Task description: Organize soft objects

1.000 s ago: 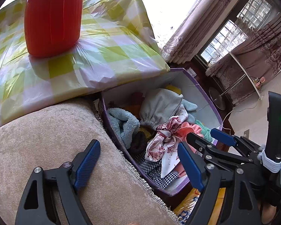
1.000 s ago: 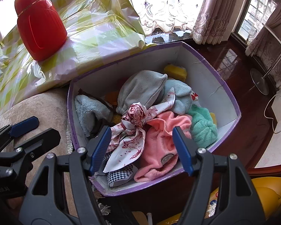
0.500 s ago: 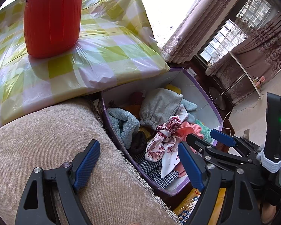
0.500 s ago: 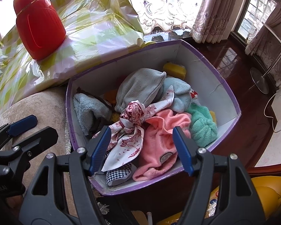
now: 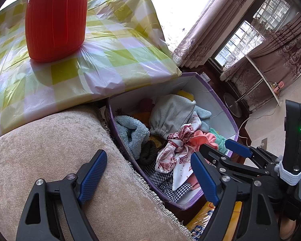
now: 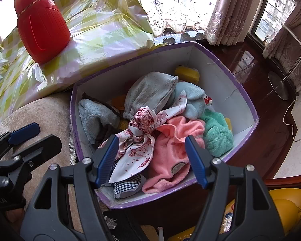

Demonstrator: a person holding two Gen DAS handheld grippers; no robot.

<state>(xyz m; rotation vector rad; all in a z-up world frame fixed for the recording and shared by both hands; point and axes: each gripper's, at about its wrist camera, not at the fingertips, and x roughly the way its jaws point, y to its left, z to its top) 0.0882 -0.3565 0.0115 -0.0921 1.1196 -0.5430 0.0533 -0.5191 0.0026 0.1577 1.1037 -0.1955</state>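
Observation:
A purple-rimmed box (image 6: 238, 84) (image 5: 214, 96) holds several soft items: a grey pouch (image 6: 150, 92), a red-and-white printed scarf (image 6: 142, 138) (image 5: 176, 150), a pink fleece piece (image 6: 170, 154), a teal towel (image 6: 216, 134), a light blue towel (image 6: 92, 116) (image 5: 130, 132) and a checked cloth (image 6: 128, 182). My right gripper (image 6: 152, 160) is open and empty, just above the scarf and pink fleece at the box's near edge. My left gripper (image 5: 148, 176) is open and empty, over the beige cushion (image 5: 50, 150) and the box's left rim.
A red plastic jug (image 5: 56, 18) (image 6: 42, 28) stands on a table under a yellow-checked plastic cover (image 5: 114, 50). Dark wooden floor (image 6: 250, 60), a fan stand (image 6: 279, 84) and curtains lie beyond the box. A yellow object (image 6: 287, 206) sits at the lower right.
The right gripper has crept slightly closer to the box contents. The left gripper has hardly moved. Both stay open.

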